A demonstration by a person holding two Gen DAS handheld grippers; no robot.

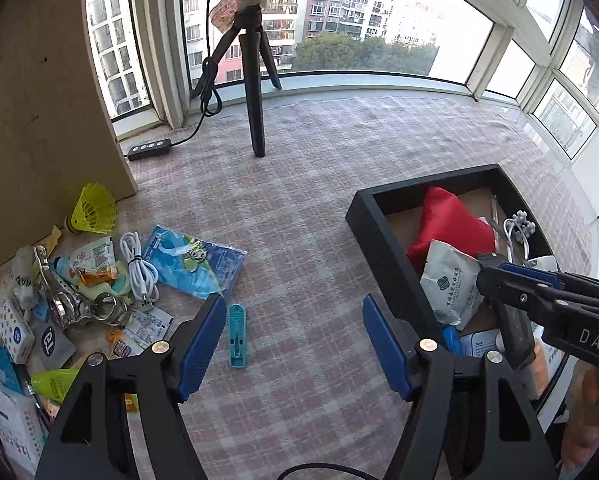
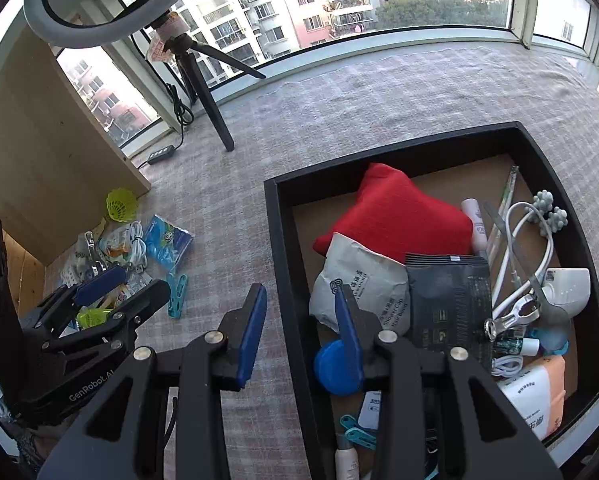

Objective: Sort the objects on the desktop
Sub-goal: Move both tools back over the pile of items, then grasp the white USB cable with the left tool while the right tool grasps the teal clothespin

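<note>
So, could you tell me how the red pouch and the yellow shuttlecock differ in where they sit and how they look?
The red pouch lies inside the black tray, while the yellow shuttlecock sits outside it on the checked cloth, beside the wooden board. The pouch is a solid, soft fabric cushion shape; the shuttlecock is an open mesh cone lying on its side. The pouch looks clearly larger. Neither gripper touches either.

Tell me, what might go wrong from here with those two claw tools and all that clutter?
The black tray is already piled high, so another item dropped in could slide off the red pouch or spill out. The right gripper, open and empty, straddles the tray's wall and could bump it. The left gripper, also open, hangs near the teal clip; the pile beside it is tangled, so grabbing the white cable might drag neighbours along.
</note>
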